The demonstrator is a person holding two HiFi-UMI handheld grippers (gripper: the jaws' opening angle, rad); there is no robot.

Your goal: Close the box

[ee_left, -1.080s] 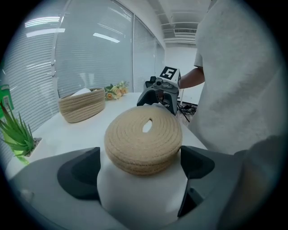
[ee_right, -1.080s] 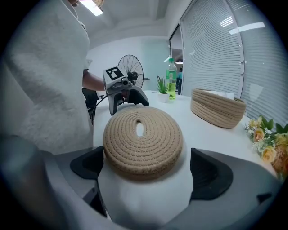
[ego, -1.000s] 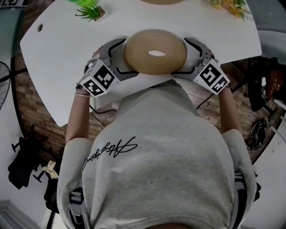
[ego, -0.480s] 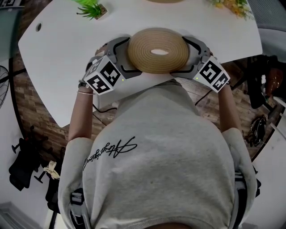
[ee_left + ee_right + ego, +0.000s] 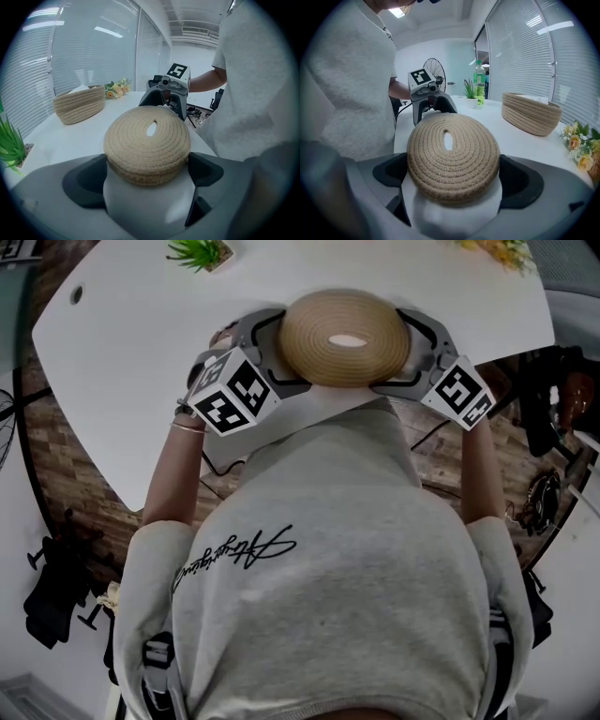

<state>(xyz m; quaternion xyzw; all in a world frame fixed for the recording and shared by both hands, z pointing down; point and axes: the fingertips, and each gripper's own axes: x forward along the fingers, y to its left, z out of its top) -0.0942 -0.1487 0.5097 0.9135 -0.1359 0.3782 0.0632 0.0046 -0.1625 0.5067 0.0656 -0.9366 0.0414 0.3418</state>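
Carrying step, I judge: left hand-held gripper (image 5: 265, 352) and right hand-held gripper (image 5: 419, 343) clasp the woven lid (image 5: 343, 337) in wide jaws; next, move toward 12 o'clock across the counter (image 5: 141, 362) onto the box (image 5: 531, 112).

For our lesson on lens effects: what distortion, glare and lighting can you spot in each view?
Left gripper view: fisheye bending, a dark round rim, ceiling-light streaks glaring on the blinds. Right gripper view: the same dark rim; the woven lid looms large and sharp. Head view: even light, the white table bright, the floor dim.
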